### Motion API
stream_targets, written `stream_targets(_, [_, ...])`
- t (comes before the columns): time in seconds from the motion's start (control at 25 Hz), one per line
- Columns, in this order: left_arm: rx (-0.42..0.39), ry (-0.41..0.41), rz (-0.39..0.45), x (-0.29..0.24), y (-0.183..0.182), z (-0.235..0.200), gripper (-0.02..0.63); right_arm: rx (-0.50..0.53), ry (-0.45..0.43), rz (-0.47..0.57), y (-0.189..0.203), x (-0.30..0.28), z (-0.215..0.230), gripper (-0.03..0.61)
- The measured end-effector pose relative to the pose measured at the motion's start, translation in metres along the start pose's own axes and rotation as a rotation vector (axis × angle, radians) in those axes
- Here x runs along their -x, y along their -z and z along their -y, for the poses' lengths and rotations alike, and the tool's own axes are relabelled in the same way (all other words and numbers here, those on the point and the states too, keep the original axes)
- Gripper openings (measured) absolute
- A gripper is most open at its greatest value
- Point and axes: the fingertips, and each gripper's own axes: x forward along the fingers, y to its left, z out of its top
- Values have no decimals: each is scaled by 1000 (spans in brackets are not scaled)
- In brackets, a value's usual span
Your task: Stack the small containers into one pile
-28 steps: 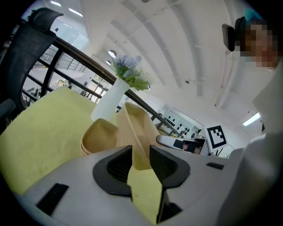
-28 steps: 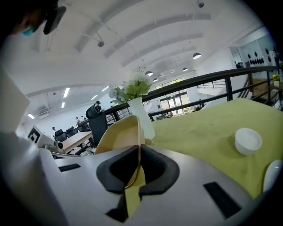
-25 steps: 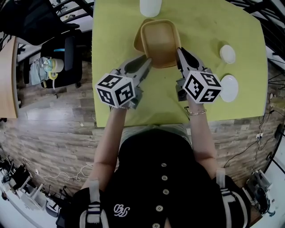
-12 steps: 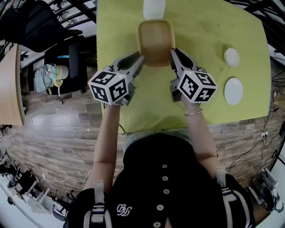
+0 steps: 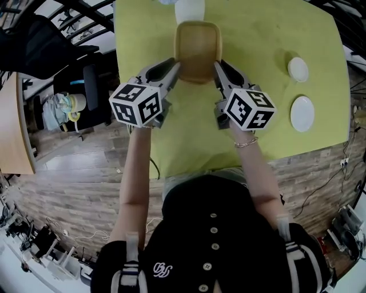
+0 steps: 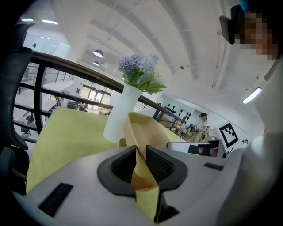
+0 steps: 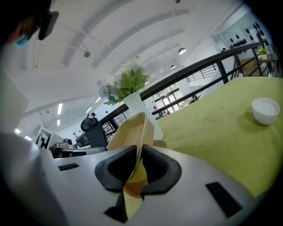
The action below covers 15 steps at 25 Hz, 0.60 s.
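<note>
We clamp our left claw (image 5: pixel 176 66) on the tan container (image 5: pixel 198 48); our right claw (image 5: pixel 218 64), its jaws just widened, pinches the opposite rim.

The yellow-green bench (image 5: pixel 257 114) carries a white vase (image 5: pixel 189 8) at its far edge. A tan container (image 5: pixel 197 46) is just before the vase. Well to the right lie a small white bowl (image 5: pixel 298 68) and a flat white dish (image 5: pixel 302 113).

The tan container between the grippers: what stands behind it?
A white vase with purple flowers stands behind the tan container. The container covers part of its base, so whether they touch cannot be seen.
</note>
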Motion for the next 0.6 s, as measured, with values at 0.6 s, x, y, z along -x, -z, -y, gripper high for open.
stream_targets(0.6, [-18, -22, -98, -18, 21, -24, 63, -42, 20, -125, 40, -8, 4, 86])
